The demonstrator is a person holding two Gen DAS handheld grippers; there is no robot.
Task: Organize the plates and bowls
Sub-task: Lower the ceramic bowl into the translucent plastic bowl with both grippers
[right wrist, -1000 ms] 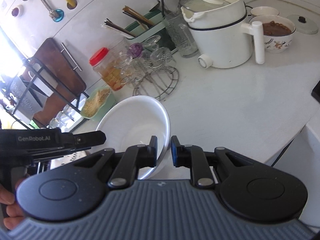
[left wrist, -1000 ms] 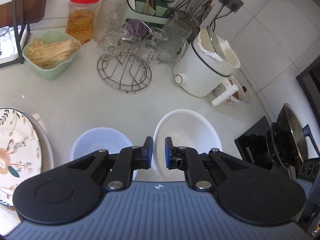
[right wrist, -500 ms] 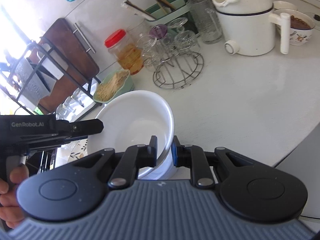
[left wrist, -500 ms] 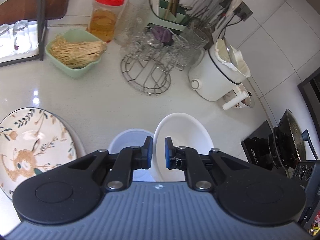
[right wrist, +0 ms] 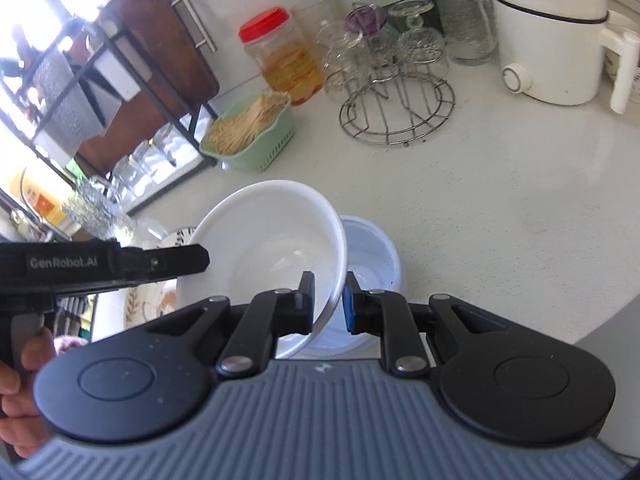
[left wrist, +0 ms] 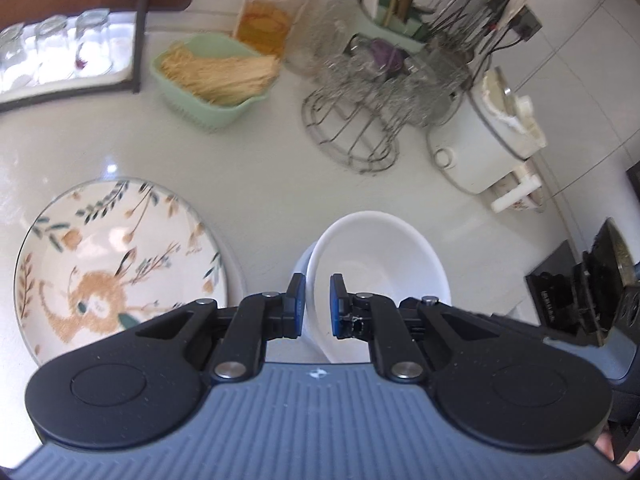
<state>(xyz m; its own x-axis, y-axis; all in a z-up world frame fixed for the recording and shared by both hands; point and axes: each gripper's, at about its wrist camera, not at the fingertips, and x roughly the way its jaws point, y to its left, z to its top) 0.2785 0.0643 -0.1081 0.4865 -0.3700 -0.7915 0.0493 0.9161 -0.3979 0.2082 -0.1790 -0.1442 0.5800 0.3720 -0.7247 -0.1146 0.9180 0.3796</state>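
Observation:
A plain white bowl (left wrist: 384, 264) hangs tilted just above the counter, held from two sides. My left gripper (left wrist: 318, 300) is shut on its near-left rim. My right gripper (right wrist: 329, 300) is shut on the opposite rim of the same white bowl (right wrist: 264, 248). The left gripper (right wrist: 202, 258) also shows as a black bar at the bowl's far side in the right wrist view. A pale blue bowl (right wrist: 372, 256) stands on the counter directly under and partly behind the white one; only a sliver of the pale blue bowl (left wrist: 300, 264) shows in the left wrist view. A flowered plate (left wrist: 116, 264) lies to the left.
Along the back of the white counter stand a green basket of dry noodles (left wrist: 216, 76), a red-lidded jar (left wrist: 268, 12), a wire rack of glasses (left wrist: 356, 128) and a white electric pot (left wrist: 480, 148). A black stove (left wrist: 580, 296) sits at the right edge, a shelf of jars (left wrist: 56, 48) at the left.
Both grippers have carried the white bowl leftward and a little lower. It now overlaps the pale blue bowl, which before stood beside it. The flowered plate has come fully into view.

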